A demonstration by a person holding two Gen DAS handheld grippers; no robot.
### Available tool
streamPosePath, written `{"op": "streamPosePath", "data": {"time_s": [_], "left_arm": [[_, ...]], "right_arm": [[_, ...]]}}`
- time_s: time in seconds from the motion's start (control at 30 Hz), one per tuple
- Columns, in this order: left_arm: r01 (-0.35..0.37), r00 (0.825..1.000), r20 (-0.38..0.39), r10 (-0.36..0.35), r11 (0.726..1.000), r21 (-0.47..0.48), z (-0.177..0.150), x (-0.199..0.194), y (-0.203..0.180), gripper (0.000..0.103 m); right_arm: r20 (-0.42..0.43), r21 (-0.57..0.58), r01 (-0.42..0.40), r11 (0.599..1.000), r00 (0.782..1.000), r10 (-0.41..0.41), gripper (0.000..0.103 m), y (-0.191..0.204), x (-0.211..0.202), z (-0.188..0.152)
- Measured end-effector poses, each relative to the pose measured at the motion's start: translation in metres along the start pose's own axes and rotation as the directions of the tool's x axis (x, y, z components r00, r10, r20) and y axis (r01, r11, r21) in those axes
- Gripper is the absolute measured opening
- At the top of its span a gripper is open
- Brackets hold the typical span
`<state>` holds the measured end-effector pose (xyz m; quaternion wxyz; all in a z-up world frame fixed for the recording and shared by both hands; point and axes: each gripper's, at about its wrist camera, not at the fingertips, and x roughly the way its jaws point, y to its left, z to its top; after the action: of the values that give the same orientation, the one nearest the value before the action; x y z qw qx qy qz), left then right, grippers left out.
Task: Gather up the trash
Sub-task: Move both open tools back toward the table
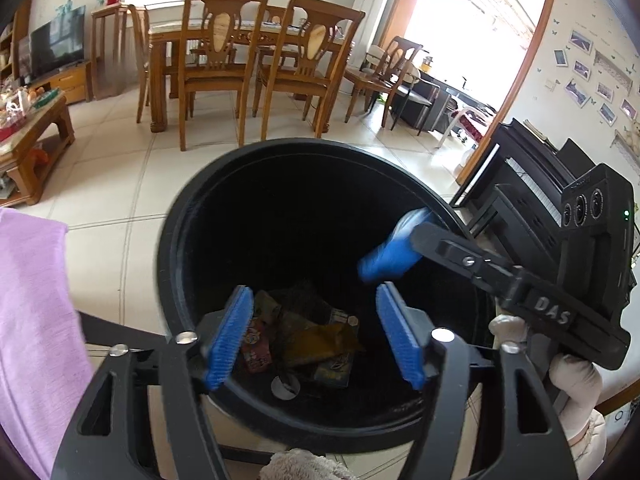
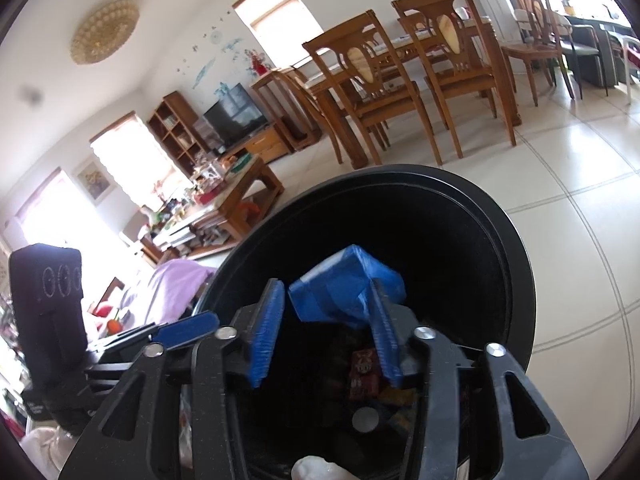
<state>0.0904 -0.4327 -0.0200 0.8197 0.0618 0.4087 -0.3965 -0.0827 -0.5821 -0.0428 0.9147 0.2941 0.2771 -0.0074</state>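
Bin (image 1: 208,216), round, black, smooth plastic, stood on pale floor tiles (image 1: 120,184). Both grippers hovered over its mouth: left gripper (image 1: 316,332) spread, empty; right gripper (image 2: 326,328) spread, a blue wrapped packet (image 2: 340,284) against one ribbed pad. Crumpled wrappers (image 1: 316,344) lay inside.

The blue packet (image 2: 346,286) is motion-blurred (print unreadable), and the bin (image 1: 188,216) depths hide most wrappers (image 1: 316,340).

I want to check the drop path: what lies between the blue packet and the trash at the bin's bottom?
Only dark, bare space inside the round black plastic bin; both wrist views show it.
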Motion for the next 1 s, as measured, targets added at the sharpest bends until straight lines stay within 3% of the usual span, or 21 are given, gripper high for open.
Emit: {"op": "streamPosePath", "data": {"time_s": [0.27, 0.37, 0.63, 0.83, 1.0], "left_arm": [[-0.012, 0.999, 0.045, 0.015, 0.998, -0.066, -0.020, -0.053, 0.030, 0.074], [-0.050, 0.995, 0.086, 0.057, 0.995, -0.084, -0.030, -0.084, 0.048, 0.076], [-0.166, 0.963, 0.174, 0.204, 0.964, -0.209, -0.056, -0.165, 0.132, 0.076], [-0.229, 0.926, 0.208, 0.316, 0.905, -0.358, -0.078, -0.219, 0.217, 0.076], [-0.290, 0.903, 0.152, 0.402, 0.831, -0.475, -0.084, -0.235, 0.302, 0.075]], "right_arm": [[0.020, -0.035, -0.022, 0.999, 1.000, 0.023, 0.065, 0.030, -0.009, -0.002], [0.010, -0.067, -0.039, 0.997, 0.999, 0.040, 0.068, 0.052, -0.006, -0.005], [-0.081, -0.236, -0.138, 0.962, 0.989, 0.122, 0.071, 0.163, 0.027, -0.029], [-0.190, -0.363, -0.253, 0.897, 0.962, 0.194, 0.071, 0.262, 0.061, -0.059], [-0.280, -0.490, -0.312, 0.814, 0.941, 0.192, 0.071, 0.337, 0.087, -0.098]]}}
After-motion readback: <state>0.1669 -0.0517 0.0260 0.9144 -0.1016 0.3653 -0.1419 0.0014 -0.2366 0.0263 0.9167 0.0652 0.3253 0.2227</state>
